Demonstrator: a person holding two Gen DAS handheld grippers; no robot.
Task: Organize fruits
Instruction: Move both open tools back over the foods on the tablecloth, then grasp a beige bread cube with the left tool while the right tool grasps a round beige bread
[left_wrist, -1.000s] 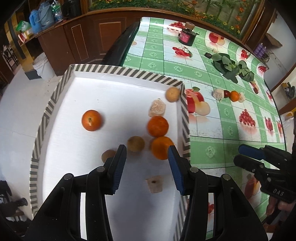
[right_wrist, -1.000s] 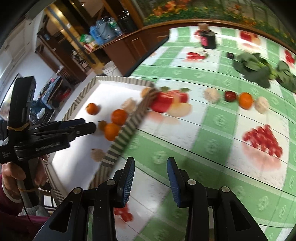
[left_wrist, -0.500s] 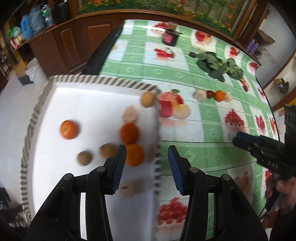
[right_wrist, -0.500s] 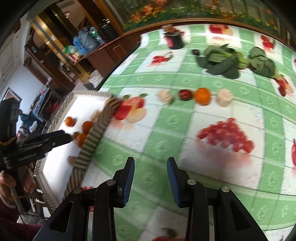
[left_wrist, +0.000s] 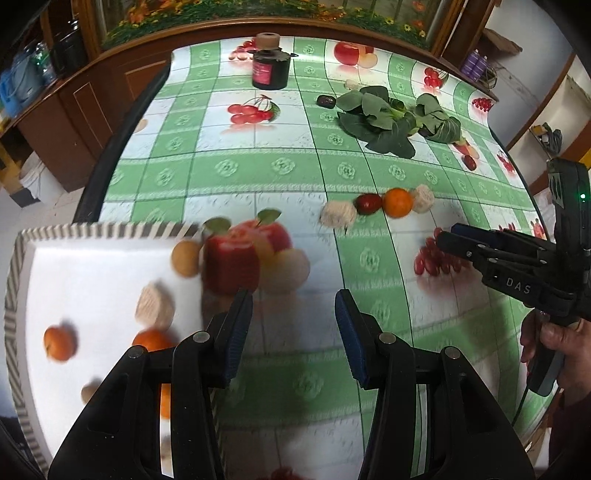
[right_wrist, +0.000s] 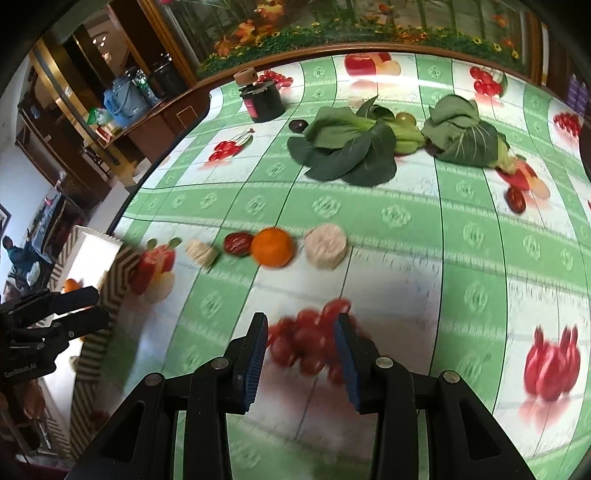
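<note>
**Both grippers head for the loose fruit**

The left gripper (left_wrist: 293, 325) and right gripper (right_wrist: 299, 350) hover empty, fingers spread. An orange (right_wrist: 272, 246) and red date (right_wrist: 237, 243) lie mid-table, well apart from the striped tray (left_wrist: 22, 266) holding other fruit. Next likely move: straddle one piece, close. "DAS" marks the right gripper.

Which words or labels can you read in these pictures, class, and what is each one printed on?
"DAS": on the side of the right gripper, left wrist view.
"GenRobot.AI": on the side of the left gripper, right wrist view, small but readable.
Pink label on the dark jar: too small to read.
</note>
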